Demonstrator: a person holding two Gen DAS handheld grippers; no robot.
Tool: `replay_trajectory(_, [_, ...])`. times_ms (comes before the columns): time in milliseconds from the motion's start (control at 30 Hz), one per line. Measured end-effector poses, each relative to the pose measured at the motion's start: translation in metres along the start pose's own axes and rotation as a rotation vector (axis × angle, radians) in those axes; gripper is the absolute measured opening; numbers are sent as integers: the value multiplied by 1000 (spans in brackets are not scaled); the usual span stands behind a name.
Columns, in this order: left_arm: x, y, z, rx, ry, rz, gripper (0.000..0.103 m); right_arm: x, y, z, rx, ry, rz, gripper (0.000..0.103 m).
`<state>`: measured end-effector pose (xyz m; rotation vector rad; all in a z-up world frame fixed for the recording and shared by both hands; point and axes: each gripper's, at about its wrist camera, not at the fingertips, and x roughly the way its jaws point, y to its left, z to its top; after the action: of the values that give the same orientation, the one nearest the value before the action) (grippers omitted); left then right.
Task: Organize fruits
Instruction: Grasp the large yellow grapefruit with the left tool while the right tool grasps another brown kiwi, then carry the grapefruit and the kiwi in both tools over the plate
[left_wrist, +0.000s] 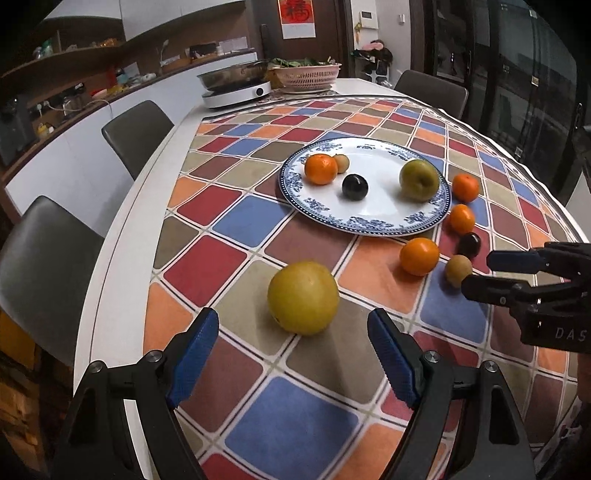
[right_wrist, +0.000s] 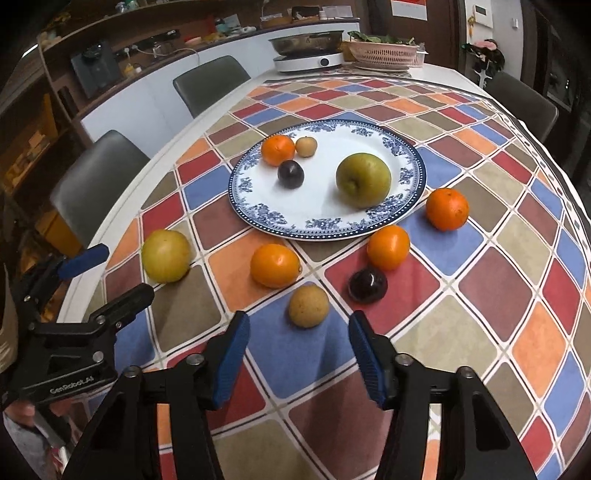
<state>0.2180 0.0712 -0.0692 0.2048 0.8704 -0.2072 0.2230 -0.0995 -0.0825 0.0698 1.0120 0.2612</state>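
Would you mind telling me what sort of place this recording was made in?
Most likely a home dining area beside a kitchen. A dining table with a checked cloth has chairs around it, an induction cooker holding a steel pan sits at the far end, and a counter crowded with household items runs behind.

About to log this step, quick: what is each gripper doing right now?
Left gripper: open, empty, the large yellow fruit just ahead.
Right gripper: open, empty, the small tan fruit just ahead.

The shelf clutter (left_wrist: 92, 79) far left is too blurred to identify; the near chair (left_wrist: 40, 266) runs off-frame.
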Motion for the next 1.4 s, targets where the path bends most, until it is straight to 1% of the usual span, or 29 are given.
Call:
replay_trajectory(100, [8,4,5,-19,9,-11,83,7,0,2,9,14,2,51])
replay_trajectory(167, [13,7,7,-40,13,-31,82,11,-1,2,13,22,0,47])
replay_trajectory(233, [19,8,8,-56,24,-54,80,15,-1,3,15,28,-1,46])
replay_trajectory(300, [25,8,10,-62,33,-67,75,18,-2,4,21,30,-1,42])
replay_trajectory(333, [28,7,10,-64,37,-70,74,19,-2,5,19,29,-1,41])
replay_trajectory(433, [35,7,12,-78,45,-72,65,21,-2,6,16,25,-7,40])
replay_trajectory(500, [39,7,12,-83,54,-78,60,23,-3,7,15,26,-14,32])
replay_trajectory(533, [41,6,11,-87,64,-80,59,24,-3,7,14,29,-15,32])
replay_trajectory(600, [45,6,9,-99,80,-95,49,27,-5,8,18,36,-13,32])
replay_trajectory(700, [46,6,8,-108,80,-92,48,28,-6,8,19,34,-16,29])
replay_trajectory(933, [33,1,7,-107,69,-90,48,24,-6,7,5,21,0,29])
replay_trajectory(1133, [8,-5,9,-120,28,-82,48,3,-6,9,-23,-22,22,29])
replay_trajectory(1400, [-32,-13,22,-129,-58,-84,48,-30,-5,17,-60,-98,41,29])
